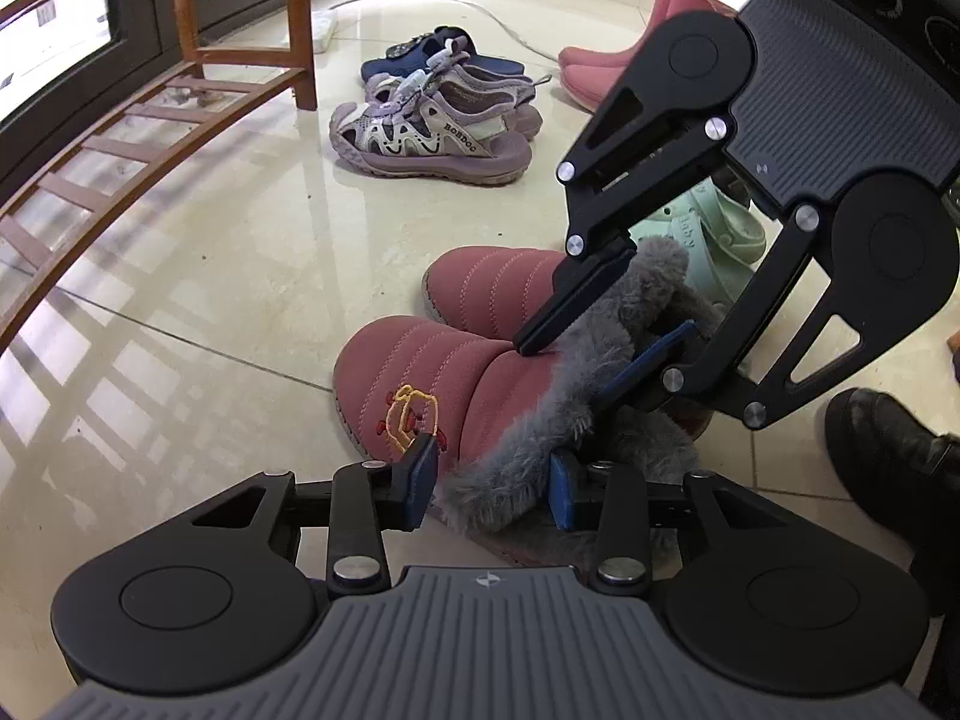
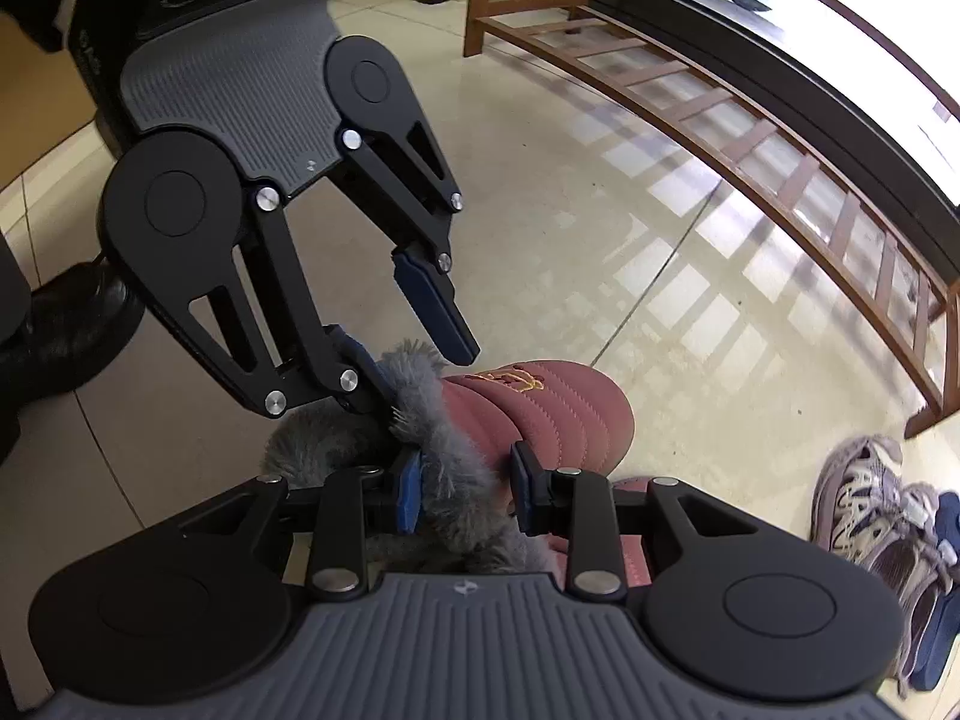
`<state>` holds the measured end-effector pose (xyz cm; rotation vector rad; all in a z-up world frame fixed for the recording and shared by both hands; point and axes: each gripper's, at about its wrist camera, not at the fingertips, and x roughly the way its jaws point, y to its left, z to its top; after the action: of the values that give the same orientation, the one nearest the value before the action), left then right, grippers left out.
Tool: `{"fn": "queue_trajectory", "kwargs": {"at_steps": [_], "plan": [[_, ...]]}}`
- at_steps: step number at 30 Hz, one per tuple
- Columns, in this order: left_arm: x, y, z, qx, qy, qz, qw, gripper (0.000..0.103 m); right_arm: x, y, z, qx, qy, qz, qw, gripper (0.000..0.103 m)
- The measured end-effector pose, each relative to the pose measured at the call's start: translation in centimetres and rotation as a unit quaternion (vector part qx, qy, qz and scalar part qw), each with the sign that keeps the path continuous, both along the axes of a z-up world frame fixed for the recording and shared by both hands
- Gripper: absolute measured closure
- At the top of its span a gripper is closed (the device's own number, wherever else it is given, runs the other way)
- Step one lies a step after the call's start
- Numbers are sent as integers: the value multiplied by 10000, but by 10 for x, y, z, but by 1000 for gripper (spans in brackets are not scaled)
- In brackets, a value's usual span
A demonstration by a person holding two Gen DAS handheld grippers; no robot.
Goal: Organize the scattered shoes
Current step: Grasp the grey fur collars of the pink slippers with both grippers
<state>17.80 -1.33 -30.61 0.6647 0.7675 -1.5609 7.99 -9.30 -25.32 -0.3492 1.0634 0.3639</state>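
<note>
Each pink slipper is pinched at its grey fur collar – the near one (image 1: 408, 396) by the left gripper (image 1: 492, 480), the far one (image 1: 492, 288) by the right gripper (image 1: 606, 330) – so the pair can be carried together.

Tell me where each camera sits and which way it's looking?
Left wrist: sits on the left gripper, looking down along its fingers at the pink slippers, with the sandals beyond; the right gripper and a black shoe show.
Right wrist: sits on the right gripper, looking down at the same slippers, with the rack beyond; the left gripper and black shoe show.
Both share: slippers, sandals, rack, each other's gripper.
</note>
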Motion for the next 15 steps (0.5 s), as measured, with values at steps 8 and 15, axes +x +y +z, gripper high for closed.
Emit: {"fn": "queue_trajectory", "kwargs": {"at_steps": [8,15], "plan": [[7,-2,0,33,143,-12,9999,71,-4,3,-6,-259,-222,342,9988,73],[4,-1,1,23,105,89,9999,73,-3,11,-8,-473,-388,662,9959,74]]}}
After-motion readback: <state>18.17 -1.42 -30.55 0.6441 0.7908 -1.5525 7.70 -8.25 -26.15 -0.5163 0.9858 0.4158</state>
